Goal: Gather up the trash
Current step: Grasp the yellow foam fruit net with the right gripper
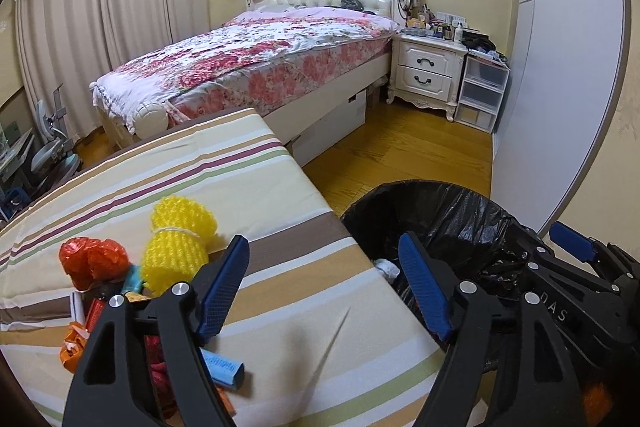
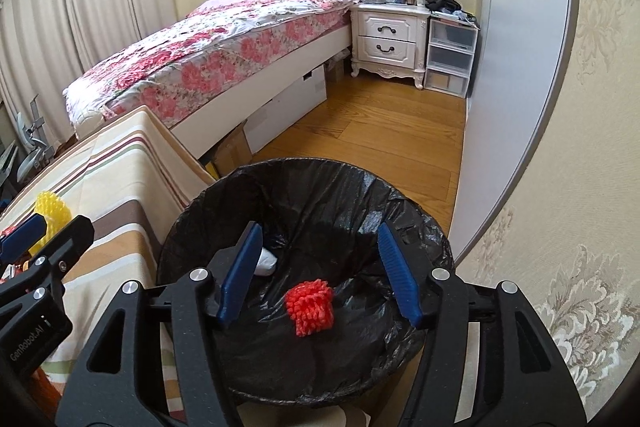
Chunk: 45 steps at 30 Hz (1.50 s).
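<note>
A bin lined with a black bag [image 2: 320, 187] stands beside a striped table [image 1: 280, 227]. Inside it lie a red foam net [image 2: 310, 307] and a white scrap [image 2: 266, 263]. My right gripper [image 2: 320, 275] is open and empty above the bin. My left gripper [image 1: 324, 287] is open and empty over the table's right edge. On the table to its left lie a yellow foam net [image 1: 180, 247], a red-orange wrapper [image 1: 92, 261], a blue packet [image 1: 222, 367] and several other scraps. The bin also shows in the left wrist view [image 1: 460, 219].
A bed with a floral cover [image 1: 248, 63] stands behind the table. A white nightstand [image 1: 428, 67] and plastic drawers [image 1: 482, 91] stand at the far wall. Wooden floor [image 2: 380, 139] lies between bed and wardrobe [image 2: 520, 67]. A wall is close on the right.
</note>
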Each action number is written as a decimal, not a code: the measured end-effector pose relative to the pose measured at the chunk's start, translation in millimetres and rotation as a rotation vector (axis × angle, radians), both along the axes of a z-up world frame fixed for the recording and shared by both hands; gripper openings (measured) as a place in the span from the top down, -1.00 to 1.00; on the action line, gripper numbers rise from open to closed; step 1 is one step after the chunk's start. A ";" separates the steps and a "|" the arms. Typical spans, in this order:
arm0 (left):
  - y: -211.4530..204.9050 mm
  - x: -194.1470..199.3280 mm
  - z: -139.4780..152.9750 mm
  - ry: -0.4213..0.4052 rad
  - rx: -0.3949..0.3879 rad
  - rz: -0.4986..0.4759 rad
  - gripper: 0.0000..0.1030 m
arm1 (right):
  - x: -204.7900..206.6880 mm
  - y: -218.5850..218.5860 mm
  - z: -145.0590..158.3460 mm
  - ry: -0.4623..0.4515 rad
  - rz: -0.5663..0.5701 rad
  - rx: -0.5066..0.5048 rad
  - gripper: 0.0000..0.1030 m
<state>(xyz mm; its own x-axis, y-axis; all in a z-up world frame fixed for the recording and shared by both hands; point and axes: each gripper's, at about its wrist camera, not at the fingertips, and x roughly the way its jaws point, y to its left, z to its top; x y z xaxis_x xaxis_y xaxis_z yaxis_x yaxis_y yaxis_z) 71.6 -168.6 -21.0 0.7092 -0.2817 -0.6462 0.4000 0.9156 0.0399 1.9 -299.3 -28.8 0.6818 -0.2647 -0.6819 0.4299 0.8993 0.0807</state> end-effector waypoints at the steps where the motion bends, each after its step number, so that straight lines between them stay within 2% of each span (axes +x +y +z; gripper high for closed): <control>1: 5.1 -2.3 2.0 -0.003 0.000 0.008 -0.45 | -0.1 3.7 1.2 -0.001 0.010 0.000 -0.14; 8: 48.7 -9.3 15.5 -0.014 -0.011 0.092 -0.45 | 5.6 38.3 10.7 -0.012 0.098 0.000 -0.14; 14: 98.4 -5.3 23.0 -0.031 -0.013 0.200 -0.46 | 19.6 76.0 18.8 -0.017 0.191 -0.003 -0.14; 20: 150.3 7.9 18.7 -0.010 -0.010 0.321 -0.47 | 39.8 118.0 26.5 -0.019 0.295 -0.006 -0.14; 28: 204.4 16.7 10.2 0.013 -0.009 0.429 -0.49 | 67.5 170.7 31.5 -0.015 0.407 -0.012 -0.15; 37: 228.6 21.1 0.3 0.028 -0.008 0.455 -0.50 | 96.9 215.1 18.5 0.046 0.477 -0.023 -0.15; 43: 229.3 23.1 -4.0 0.040 -0.013 0.436 -0.50 | 105.5 220.1 5.3 0.104 0.480 -0.006 -0.14; 45: 225.3 26.4 -3.1 0.041 -0.013 0.429 -0.50 | 106.9 220.4 4.0 0.112 0.486 0.005 -0.01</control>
<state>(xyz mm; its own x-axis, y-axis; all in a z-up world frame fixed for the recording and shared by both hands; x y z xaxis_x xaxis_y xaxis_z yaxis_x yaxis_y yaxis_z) 98.0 56.6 -24.1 0.7375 0.0242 -0.6749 -0.0157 0.9997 0.0187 108.8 -78.8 -24.8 0.6477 0.0695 -0.7587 -0.0329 0.9975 0.0633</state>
